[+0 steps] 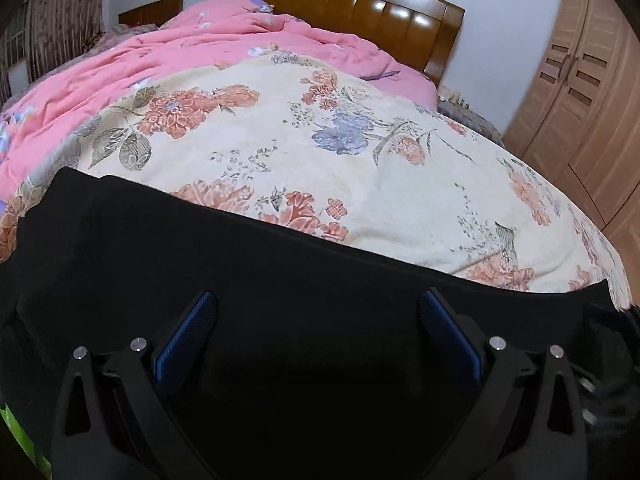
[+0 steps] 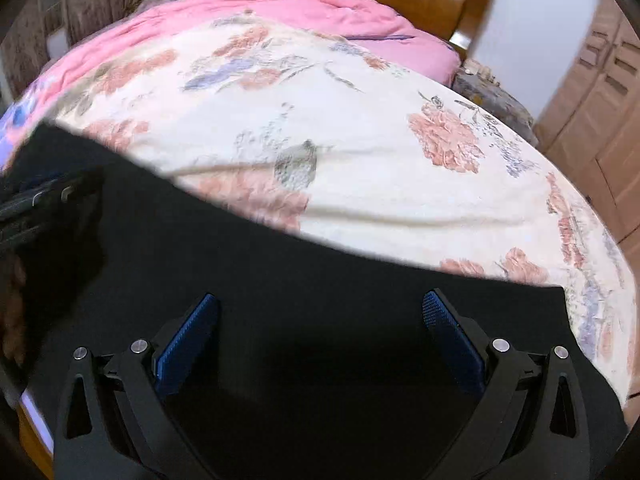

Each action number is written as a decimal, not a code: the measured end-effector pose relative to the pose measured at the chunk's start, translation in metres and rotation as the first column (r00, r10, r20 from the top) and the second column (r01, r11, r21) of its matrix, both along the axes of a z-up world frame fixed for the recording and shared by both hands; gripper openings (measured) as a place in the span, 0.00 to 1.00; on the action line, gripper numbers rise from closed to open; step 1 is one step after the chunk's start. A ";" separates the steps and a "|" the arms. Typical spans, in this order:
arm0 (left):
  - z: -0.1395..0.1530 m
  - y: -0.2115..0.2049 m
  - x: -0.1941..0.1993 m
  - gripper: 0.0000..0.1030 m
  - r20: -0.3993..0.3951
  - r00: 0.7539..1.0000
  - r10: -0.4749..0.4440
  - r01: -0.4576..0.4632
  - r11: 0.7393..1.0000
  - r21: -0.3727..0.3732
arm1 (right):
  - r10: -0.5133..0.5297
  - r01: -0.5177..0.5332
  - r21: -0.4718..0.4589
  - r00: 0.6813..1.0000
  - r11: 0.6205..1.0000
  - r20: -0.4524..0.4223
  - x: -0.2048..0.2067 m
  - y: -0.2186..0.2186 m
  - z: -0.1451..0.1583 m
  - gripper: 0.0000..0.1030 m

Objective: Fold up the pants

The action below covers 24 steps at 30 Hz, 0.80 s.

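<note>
Black pants (image 1: 168,248) lie flat across the near part of the bed, filling the lower half of both views (image 2: 280,280). My left gripper (image 1: 318,300) hovers over the black cloth, open, with nothing between its blue pads (image 1: 188,336). My right gripper (image 2: 320,300) is likewise open above the pants, blue pads (image 2: 452,340) wide apart. The pants' far edge runs diagonally across the floral sheet (image 1: 360,168). The other gripper's dark body shows at the left edge of the right wrist view (image 2: 36,204) and at the right edge of the left wrist view (image 1: 612,320).
A cream floral sheet (image 2: 380,160) covers the bed beyond the pants. A rumpled pink quilt (image 1: 192,52) is piled toward the wooden headboard (image 1: 360,4). A wooden wardrobe (image 1: 580,100) stands at the right. Curtains (image 1: 56,20) hang at the far left.
</note>
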<state>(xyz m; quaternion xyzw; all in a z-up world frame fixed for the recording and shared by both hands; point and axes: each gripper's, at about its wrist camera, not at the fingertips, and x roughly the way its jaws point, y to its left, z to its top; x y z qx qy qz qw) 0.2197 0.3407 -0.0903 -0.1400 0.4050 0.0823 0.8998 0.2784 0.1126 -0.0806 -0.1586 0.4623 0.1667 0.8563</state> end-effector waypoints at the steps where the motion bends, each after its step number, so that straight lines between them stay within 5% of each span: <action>1: 0.000 0.000 -0.001 0.98 0.006 1.000 0.003 -0.003 1.000 0.003 | -0.046 0.046 0.034 0.999 0.998 -0.004 0.009 -0.005 -0.001 0.96; 6: 0.000 -0.001 -0.002 0.98 0.021 1.000 0.008 -0.008 1.000 0.001 | -0.152 0.149 0.112 0.988 0.982 0.016 0.010 -0.010 0.006 0.96; 12: 0.001 0.001 -0.004 0.98 0.031 0.999 0.015 -0.015 1.000 -0.007 | -0.037 0.033 0.057 0.997 0.998 0.067 0.007 0.033 -0.002 0.96; 17: 0.001 -0.001 -0.004 0.98 0.028 0.999 0.018 -0.018 1.000 0.004 | -0.158 0.157 0.123 0.987 0.980 -0.006 0.035 0.014 0.001 0.95; 21: 0.001 0.000 -0.005 0.98 0.031 0.999 0.017 -0.017 1.000 -0.002 | -0.153 0.153 0.306 0.988 0.940 -0.023 0.012 -0.014 0.022 0.95; 24: 0.000 0.002 -0.005 0.98 0.038 0.999 0.017 -0.016 1.000 -0.018 | -0.095 0.095 0.254 0.995 0.963 -0.012 -0.012 -0.016 0.024 0.96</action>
